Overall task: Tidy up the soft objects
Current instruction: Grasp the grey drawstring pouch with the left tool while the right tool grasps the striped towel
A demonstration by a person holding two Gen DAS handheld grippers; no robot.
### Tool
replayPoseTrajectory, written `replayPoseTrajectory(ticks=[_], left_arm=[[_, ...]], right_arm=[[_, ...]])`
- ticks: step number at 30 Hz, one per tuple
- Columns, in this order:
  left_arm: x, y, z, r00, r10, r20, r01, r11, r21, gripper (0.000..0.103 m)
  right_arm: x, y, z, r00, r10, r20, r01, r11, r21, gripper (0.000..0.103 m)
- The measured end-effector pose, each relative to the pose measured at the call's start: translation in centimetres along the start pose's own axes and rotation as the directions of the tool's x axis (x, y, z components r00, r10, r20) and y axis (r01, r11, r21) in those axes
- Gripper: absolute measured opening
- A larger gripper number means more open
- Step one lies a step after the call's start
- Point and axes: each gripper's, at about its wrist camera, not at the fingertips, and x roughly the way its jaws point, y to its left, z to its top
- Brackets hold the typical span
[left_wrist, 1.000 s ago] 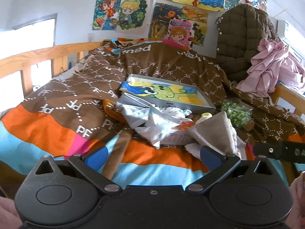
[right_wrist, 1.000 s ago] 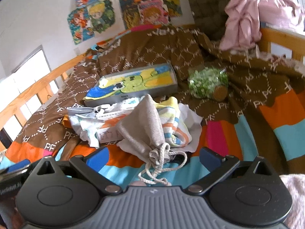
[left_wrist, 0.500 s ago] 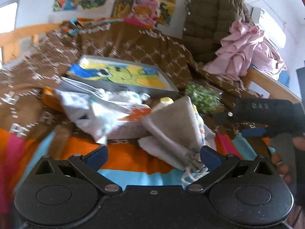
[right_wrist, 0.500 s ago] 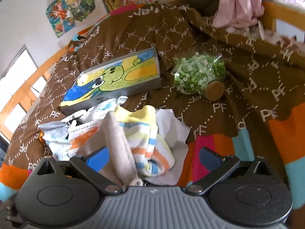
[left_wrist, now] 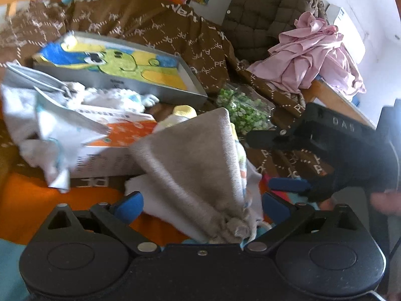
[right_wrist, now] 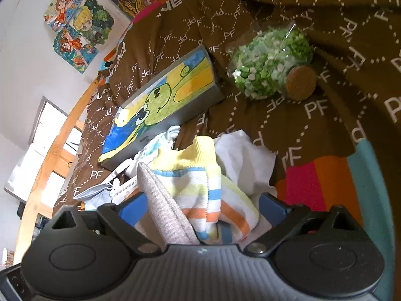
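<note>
Grey drawstring pouch [left_wrist: 190,160] lies, apparently untouched, between both downward-tilted, spread claws, left claw [left_wrist: 201,204] and right claw [right_wrist: 200,204].

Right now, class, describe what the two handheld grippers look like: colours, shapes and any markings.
Both are black plastic with two round discs at the base and angled linkage arms ending in blue finger pads. The left gripper has a smooth body; the right gripper has a ribbed grey one. Seen from the left camera, the right gripper's side bears pale letters reading DAS.
</note>
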Motion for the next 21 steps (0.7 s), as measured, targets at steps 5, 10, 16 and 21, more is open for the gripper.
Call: replayPoseTrajectory(ticks=[5, 10, 16, 21], left_arm=[[1.8, 0.2, 0.5, 0.999, -0.045, -0.006, 0.045, 0.998, -0.044, 0.089], [2.8, 1.3, 0.1, 0.997, -0.071, -0.016, 0.068, 0.99, -0.127, 0.069], [2.7, 1.9, -0.6, 0.995, -0.1, 0.002, 0.099, 0.982, -0.159, 0.04], [1.6, 2.2, -0.9, 0.994, -0.098, 0.043, 0.104, 0.98, -0.168, 0.027]], right_arm=[[0.9, 0.0, -0.1, 1.0, 0.011, -0.008, -0.011, 1.0, 0.008, 0.088], [1.5, -0.4, -0.2, 1.0, 0.029, -0.003, -0.029, 0.999, 0.034, 0.08], [1.7, -0.6, -0.2, 0.999, 0.043, 0.006, -0.043, 0.998, 0.044, 0.078], [2.1, -0.9, -0.2, 1.0, 0.028, 0.001, -0.028, 0.998, 0.055, 0.077]])
